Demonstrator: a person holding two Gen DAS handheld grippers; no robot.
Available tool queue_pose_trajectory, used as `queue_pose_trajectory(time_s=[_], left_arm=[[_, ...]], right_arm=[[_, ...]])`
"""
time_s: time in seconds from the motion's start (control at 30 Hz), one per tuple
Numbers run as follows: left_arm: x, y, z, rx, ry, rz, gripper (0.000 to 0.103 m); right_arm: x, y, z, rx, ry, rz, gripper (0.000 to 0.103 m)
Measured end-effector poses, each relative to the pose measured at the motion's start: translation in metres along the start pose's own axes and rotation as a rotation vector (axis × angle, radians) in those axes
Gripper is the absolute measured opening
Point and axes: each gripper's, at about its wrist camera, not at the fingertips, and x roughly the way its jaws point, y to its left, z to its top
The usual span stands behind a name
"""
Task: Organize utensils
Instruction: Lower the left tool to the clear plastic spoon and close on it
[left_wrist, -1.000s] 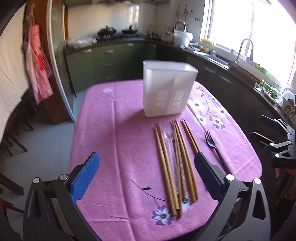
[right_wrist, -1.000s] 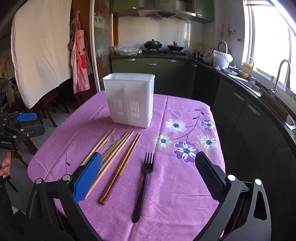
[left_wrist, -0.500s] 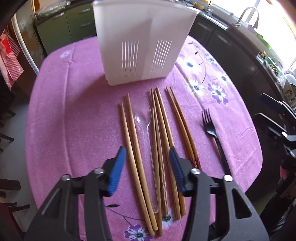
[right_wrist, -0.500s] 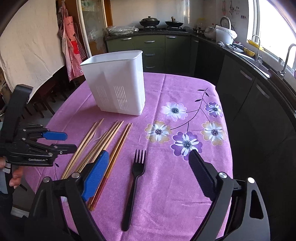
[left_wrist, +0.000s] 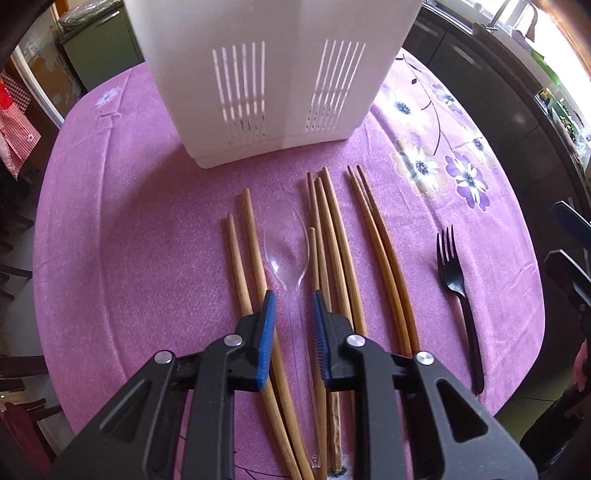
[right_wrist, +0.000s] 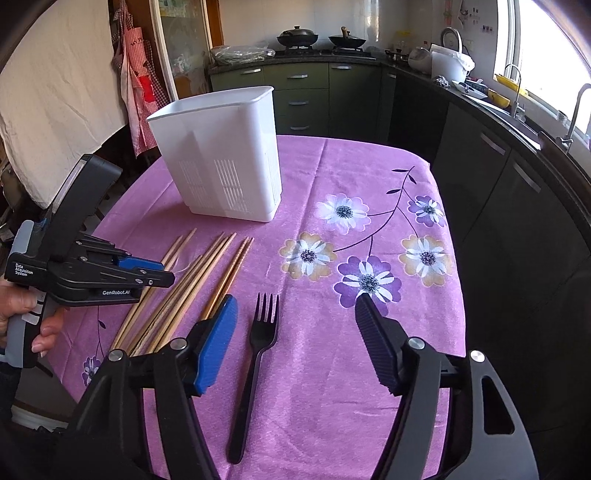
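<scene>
A clear plastic spoon (left_wrist: 291, 254) lies among several wooden chopsticks (left_wrist: 332, 236) on the purple tablecloth (left_wrist: 129, 240). My left gripper (left_wrist: 293, 306) is low over the spoon's handle, its jaws narrowed to either side of it with a small gap, not gripping. It also shows in the right wrist view (right_wrist: 147, 273). A white slotted utensil holder (left_wrist: 273, 77) stands upright just beyond. A black plastic fork (right_wrist: 255, 354) lies to the right of the chopsticks (right_wrist: 192, 288). My right gripper (right_wrist: 299, 321) is wide open and empty, hovering over the fork.
The holder (right_wrist: 225, 166) stands at the back left of the table in the right wrist view. The floral tablecloth (right_wrist: 369, 258) drops off at rounded edges. Kitchen counters, a stove and a sink run behind and to the right. Chairs stand to the left.
My left gripper has dropped down toward the spoon and narrowed its jaws around the handle. My right gripper has moved closer and lower over the fork, still wide open.
</scene>
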Motion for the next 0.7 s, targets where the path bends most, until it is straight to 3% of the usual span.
queue_pose_trajectory(time_s=[0.37, 0.7], left_arm=[[0.015, -0.019, 0.009, 0.013, 0.019, 0.036, 0.012], [0.012, -0.012, 0.006, 0.001, 0.011, -0.002, 0.008]], right_arm=[[0.005, -0.001, -0.002, -0.001, 0.014, -0.002, 0.066], [0.007, 0.0, -0.003, -0.001, 0.018, 0.005, 0.066]])
